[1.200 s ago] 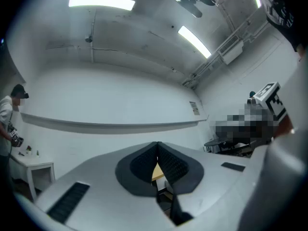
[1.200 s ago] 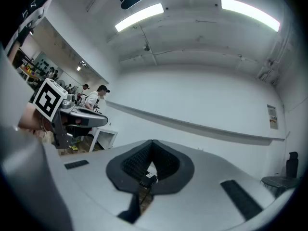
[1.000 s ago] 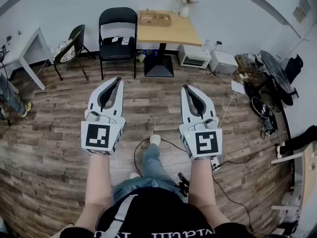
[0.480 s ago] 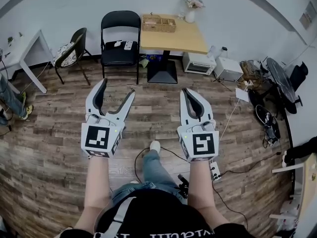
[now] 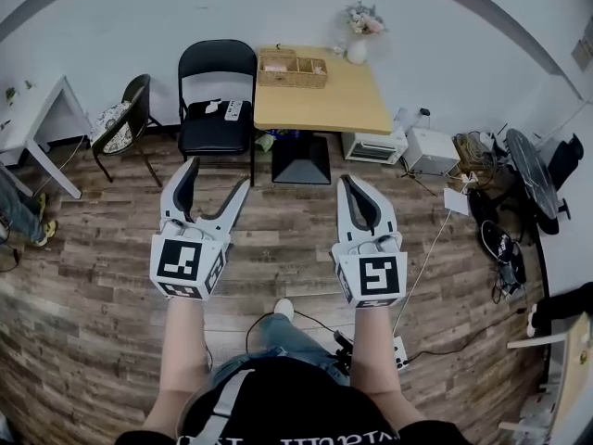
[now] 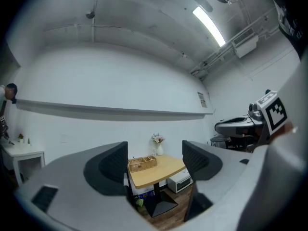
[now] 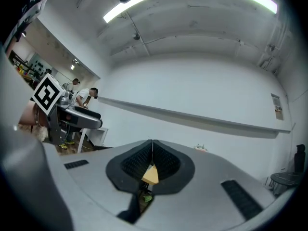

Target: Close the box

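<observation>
A wicker box (image 5: 291, 67) stands at the far left corner of a light wooden table (image 5: 343, 105) against the wall, well ahead of me. Its top shows compartments. My left gripper (image 5: 219, 172) is held out over the floor, open, with nothing between its fingers. In the left gripper view the wicker box (image 6: 142, 163) and the table (image 6: 166, 170) show far off between the spread jaws of the left gripper (image 6: 155, 155). My right gripper (image 5: 348, 182) is shut and empty. Through the closed right gripper (image 7: 152, 153) only a sliver of the table (image 7: 150, 175) is visible.
A white vase of flowers (image 5: 359, 49) stands on the table's far edge. A black folding chair (image 5: 217, 91) stands left of the table, with another chair (image 5: 125, 109) and a white table (image 5: 32, 100) further left. White appliances (image 5: 374, 145) and cables lie on the floor to the right.
The left gripper's jaws have gone from shut to wide open. The right gripper has stayed shut. The table and chairs now sit lower in the head view.
</observation>
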The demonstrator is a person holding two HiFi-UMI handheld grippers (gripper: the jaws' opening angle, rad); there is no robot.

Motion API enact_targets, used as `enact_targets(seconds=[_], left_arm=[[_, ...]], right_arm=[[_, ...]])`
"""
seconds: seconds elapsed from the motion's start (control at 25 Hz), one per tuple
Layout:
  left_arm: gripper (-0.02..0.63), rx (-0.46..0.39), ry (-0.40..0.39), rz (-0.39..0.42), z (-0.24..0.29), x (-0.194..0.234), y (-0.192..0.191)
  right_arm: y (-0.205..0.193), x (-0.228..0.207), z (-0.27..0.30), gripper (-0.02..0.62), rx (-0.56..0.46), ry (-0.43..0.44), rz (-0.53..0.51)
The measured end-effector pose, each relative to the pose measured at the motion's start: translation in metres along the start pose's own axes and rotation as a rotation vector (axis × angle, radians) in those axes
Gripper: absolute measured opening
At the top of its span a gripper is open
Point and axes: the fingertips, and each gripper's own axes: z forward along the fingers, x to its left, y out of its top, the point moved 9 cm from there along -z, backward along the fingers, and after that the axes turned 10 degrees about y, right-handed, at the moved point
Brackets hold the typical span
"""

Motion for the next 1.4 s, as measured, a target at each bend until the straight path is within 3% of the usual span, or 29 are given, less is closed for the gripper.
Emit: enact_targets(seconds=[0.4,0.72,1.0,1.4], left_arm=[[0.341,-0.01,0.064,-0.026,0.138,-0.003,-0.01],[0.341,0.043,0.075,-0.029,0.192,0.012,-0.044],[0.341,0.083,0.062,-0.059,0.262,0.048,-0.074],[0.341,0.051,0.008,-0.055,0.387,0.117,-0.079]], right_arm=[[-0.028,-0.115,0.094,0.015,-0.006,0.031,0.012],[-0.068,-0.132,0.151,0.015,0.057,0.086,0.04],[-0.09,-0.157,0.214,0.015,0.091,0.036,0.068],[-0.092,-0.197,0.333,0.015,0.088,-0.01,0.066]])
